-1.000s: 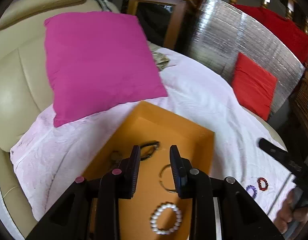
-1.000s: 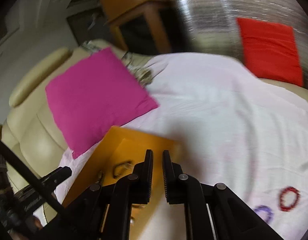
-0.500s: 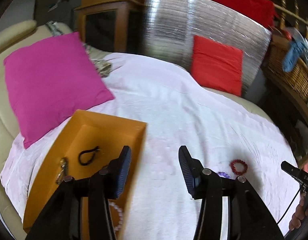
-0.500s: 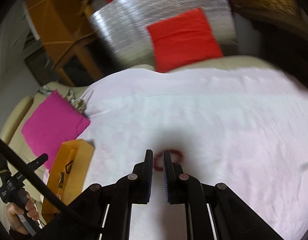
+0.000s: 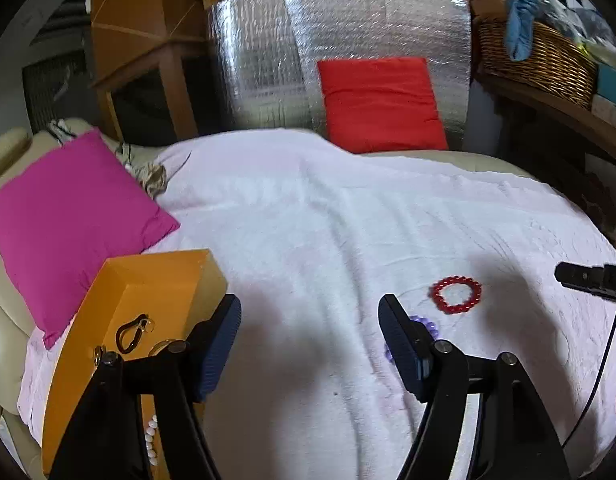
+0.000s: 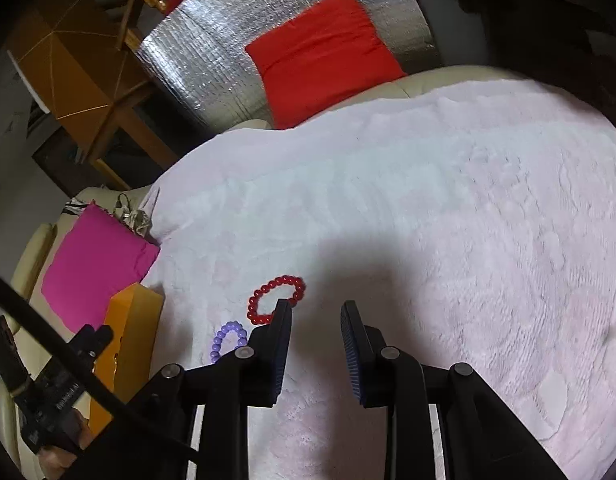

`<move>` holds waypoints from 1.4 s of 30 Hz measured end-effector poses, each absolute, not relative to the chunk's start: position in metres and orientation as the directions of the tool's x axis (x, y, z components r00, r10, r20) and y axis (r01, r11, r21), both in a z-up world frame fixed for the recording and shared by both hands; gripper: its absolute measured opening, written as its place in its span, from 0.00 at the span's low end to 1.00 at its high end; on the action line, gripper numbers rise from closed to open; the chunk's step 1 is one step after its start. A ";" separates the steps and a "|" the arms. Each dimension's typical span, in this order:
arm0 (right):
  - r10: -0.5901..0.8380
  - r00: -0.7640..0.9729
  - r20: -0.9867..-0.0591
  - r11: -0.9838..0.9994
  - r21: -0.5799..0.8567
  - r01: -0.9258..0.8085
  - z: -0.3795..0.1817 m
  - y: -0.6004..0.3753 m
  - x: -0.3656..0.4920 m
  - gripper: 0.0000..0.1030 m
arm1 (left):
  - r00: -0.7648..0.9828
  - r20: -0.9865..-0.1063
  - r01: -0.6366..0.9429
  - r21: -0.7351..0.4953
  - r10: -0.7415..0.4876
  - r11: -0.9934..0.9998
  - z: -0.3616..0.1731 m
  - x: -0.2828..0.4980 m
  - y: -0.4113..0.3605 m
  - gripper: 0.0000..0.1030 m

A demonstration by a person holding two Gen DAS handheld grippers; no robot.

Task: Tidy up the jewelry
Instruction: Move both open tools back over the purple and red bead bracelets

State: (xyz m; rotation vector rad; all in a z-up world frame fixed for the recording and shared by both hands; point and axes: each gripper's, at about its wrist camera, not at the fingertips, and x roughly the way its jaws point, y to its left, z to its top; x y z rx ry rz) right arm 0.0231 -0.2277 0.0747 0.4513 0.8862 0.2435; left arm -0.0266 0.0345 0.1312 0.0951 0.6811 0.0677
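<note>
Left gripper (image 5: 310, 332) low centre of the left view, jaws spread wide, nothing between them, only white cloth (image 5: 348, 220) showing in the gap. Red bracelet (image 5: 455, 294) lies on the cloth right of centre, just past the right finger. Purple bracelet (image 5: 428, 326) sits just below-left of the red one, partly hidden behind that finger. Orange box (image 5: 148, 280) at lower left, beside the left finger; inside it a black loop (image 5: 129, 332), a ring partly hidden, and white beads (image 5: 151, 442) at the bottom edge. Pink cushion (image 5: 68, 216) at left, touching the box's far corner; red cushion (image 5: 382, 102) at top centre against a silver panel (image 5: 268, 60).

Right gripper (image 6: 316, 320) low centre of the right view, jaws parted moderately, empty. Red bracelet (image 6: 276, 298) is just upper left of the left fingertip, which overlaps its lower edge. Purple bracelet (image 6: 226, 338) further lower left. Orange box (image 6: 134, 320) at the left edge.
</note>
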 end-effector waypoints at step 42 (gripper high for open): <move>0.429 0.590 -0.684 0.860 0.509 -0.036 0.043 -0.225 0.048 0.30 | 0.751 -0.626 -0.022 0.293 0.209 0.956 0.096 -0.026 -0.013 0.79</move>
